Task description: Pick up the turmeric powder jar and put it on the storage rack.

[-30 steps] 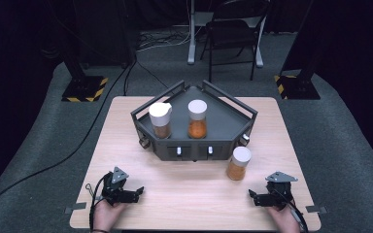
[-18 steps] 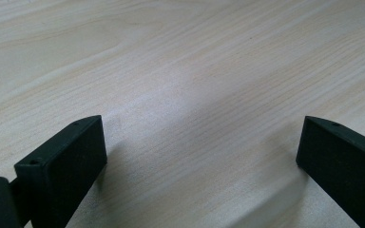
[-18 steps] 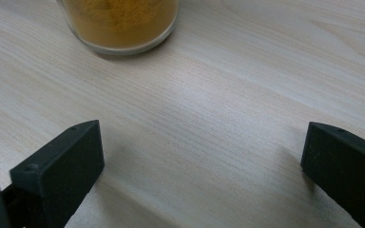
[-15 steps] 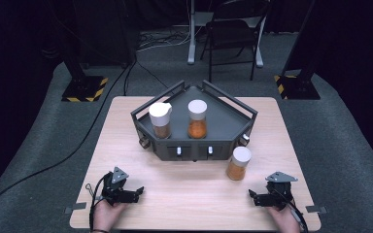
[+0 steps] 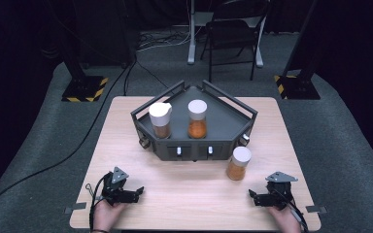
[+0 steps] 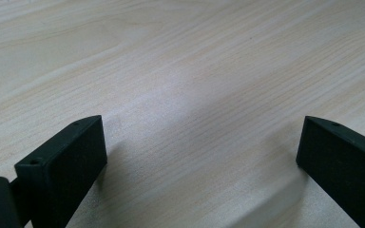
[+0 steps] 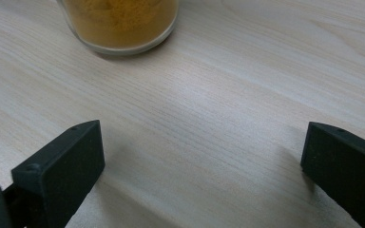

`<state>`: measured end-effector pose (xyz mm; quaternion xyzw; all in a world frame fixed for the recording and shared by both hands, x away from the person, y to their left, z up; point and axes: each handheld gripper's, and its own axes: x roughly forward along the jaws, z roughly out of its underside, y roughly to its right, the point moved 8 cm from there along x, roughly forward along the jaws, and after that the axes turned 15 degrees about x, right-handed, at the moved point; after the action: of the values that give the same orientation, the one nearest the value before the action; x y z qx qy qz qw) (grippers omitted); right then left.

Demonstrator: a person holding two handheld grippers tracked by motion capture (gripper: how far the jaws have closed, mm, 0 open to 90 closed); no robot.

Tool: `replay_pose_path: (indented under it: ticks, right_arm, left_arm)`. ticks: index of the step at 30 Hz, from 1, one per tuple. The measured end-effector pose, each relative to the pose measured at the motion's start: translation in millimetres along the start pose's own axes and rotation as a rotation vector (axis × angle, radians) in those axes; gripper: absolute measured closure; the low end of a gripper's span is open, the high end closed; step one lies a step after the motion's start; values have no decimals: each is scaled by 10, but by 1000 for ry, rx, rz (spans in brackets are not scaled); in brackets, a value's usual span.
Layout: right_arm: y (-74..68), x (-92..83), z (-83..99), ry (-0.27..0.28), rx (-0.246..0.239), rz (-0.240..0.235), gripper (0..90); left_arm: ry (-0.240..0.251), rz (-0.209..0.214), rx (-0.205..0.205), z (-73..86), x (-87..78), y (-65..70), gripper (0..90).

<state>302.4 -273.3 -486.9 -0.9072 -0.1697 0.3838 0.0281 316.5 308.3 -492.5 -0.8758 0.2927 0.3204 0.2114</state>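
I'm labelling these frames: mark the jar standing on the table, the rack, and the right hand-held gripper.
jar on the table (image 5: pixel 238 163), high view, its white lid
rack (image 5: pixel 228 122), high view, bare grey floor
right hand-held gripper (image 5: pixel 255 198), high view, between its fingertips

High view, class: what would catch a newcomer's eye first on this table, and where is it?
The dark five-sided rack at the table's far middle stands out, holding two white-capped spice jars, one at its left and one at its centre. A third jar of orange powder stands alone on the wooden table in front of the rack's right end. The left gripper and right gripper rest open near the front edge.
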Motion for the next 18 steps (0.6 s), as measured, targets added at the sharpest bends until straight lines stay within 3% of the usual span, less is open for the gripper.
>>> replay_pose_path:
  ticks: [18]
  right_arm:
    - [-1,4,-3,6,14,15,3]
  left_arm:
    - [0,0,0,0,0,0,25]
